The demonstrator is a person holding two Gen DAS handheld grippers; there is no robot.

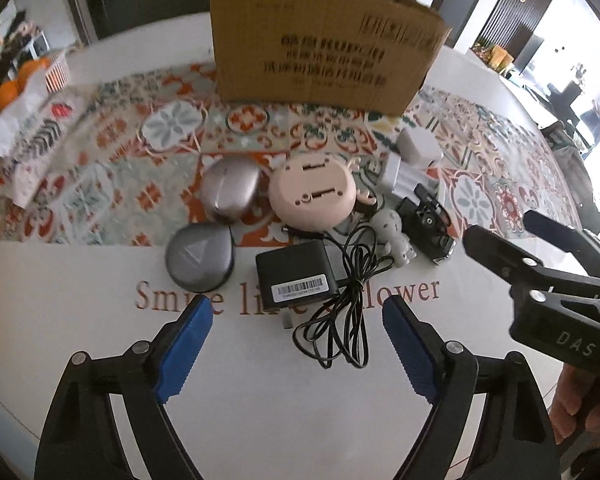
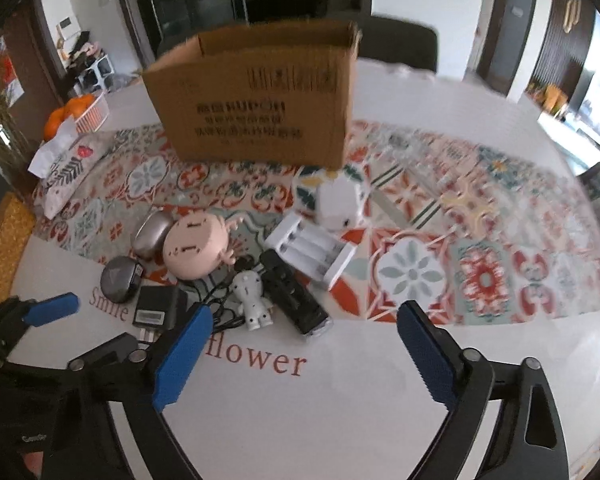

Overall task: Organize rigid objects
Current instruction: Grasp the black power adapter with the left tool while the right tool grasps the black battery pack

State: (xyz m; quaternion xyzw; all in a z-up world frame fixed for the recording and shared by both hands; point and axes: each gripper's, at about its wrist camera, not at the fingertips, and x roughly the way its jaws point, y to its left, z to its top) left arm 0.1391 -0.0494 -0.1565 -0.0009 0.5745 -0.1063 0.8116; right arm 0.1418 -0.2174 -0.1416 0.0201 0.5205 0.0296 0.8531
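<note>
An open cardboard box [image 1: 320, 48] [image 2: 260, 108] stands at the back of the patterned mat. In front lies a cluster: a black power adapter [image 1: 296, 274] [image 2: 154, 308] with a coiled cable [image 1: 344, 320], a grey round case [image 1: 200, 258] [image 2: 120, 278], a silver case [image 1: 230, 188] [image 2: 152, 232], a pink round gadget [image 1: 312, 192] [image 2: 194, 248], a white spotted figurine [image 1: 394, 236] [image 2: 254, 300], a black device [image 1: 426, 224] [image 2: 294, 296], a white battery charger [image 2: 312, 250] and a white cube [image 2: 338, 200]. My left gripper [image 1: 298, 344] is open just short of the adapter. My right gripper [image 2: 304, 356] is open, near the figurine.
Oranges in a basket [image 2: 80, 114] and a patterned tissue pack [image 2: 66, 176] sit at the far left. A yellow woven mat [image 2: 2, 240] lies at the left edge. The round white table [image 2: 320, 420] has printed lettering near its front.
</note>
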